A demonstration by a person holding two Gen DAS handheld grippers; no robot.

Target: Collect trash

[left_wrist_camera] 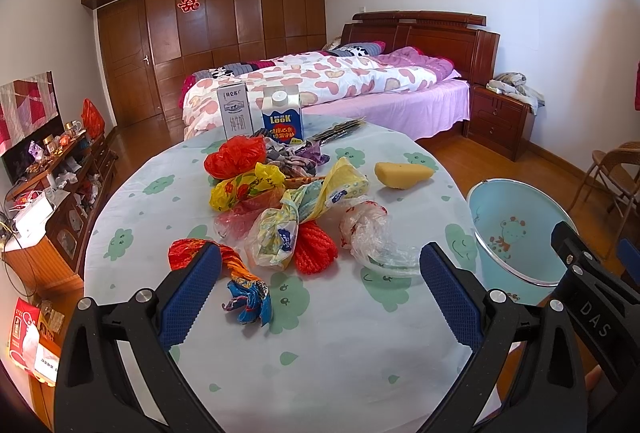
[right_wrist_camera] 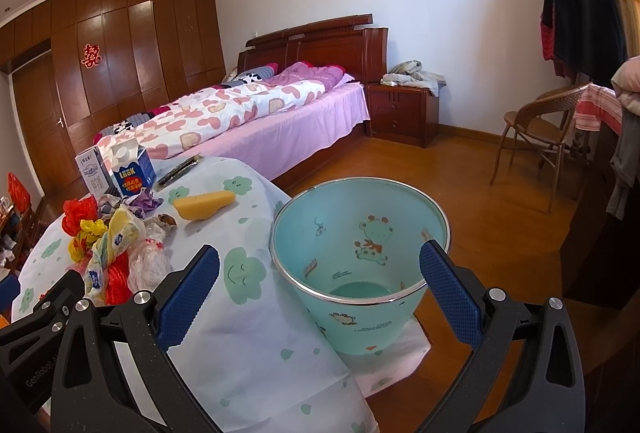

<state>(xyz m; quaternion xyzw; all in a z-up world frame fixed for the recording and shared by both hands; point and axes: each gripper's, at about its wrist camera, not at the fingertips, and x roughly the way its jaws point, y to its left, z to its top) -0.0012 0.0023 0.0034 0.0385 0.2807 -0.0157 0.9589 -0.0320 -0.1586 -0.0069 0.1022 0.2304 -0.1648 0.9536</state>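
Note:
A pile of crumpled plastic bags and wrappers [left_wrist_camera: 276, 201] lies on the round table's cloth [left_wrist_camera: 320, 333], with a red net [left_wrist_camera: 316, 249], a clear bag [left_wrist_camera: 372, 233] and a red-gold wrapper [left_wrist_camera: 224, 265] nearest. My left gripper [left_wrist_camera: 320, 293] is open and empty just before the pile. A light blue bin [right_wrist_camera: 360, 257] stands beside the table's right edge. My right gripper [right_wrist_camera: 320, 297] is open and empty, close above the bin's near rim. The pile also shows in the right wrist view [right_wrist_camera: 112, 249].
Two milk cartons [left_wrist_camera: 260, 113], dark packets [left_wrist_camera: 340, 131] and a yellow sponge wedge [left_wrist_camera: 402, 175] sit at the table's far side. A bed [left_wrist_camera: 340, 81], nightstand [left_wrist_camera: 500, 117], wicker chair [right_wrist_camera: 540, 129] and cluttered sideboard [left_wrist_camera: 52, 201] surround the table.

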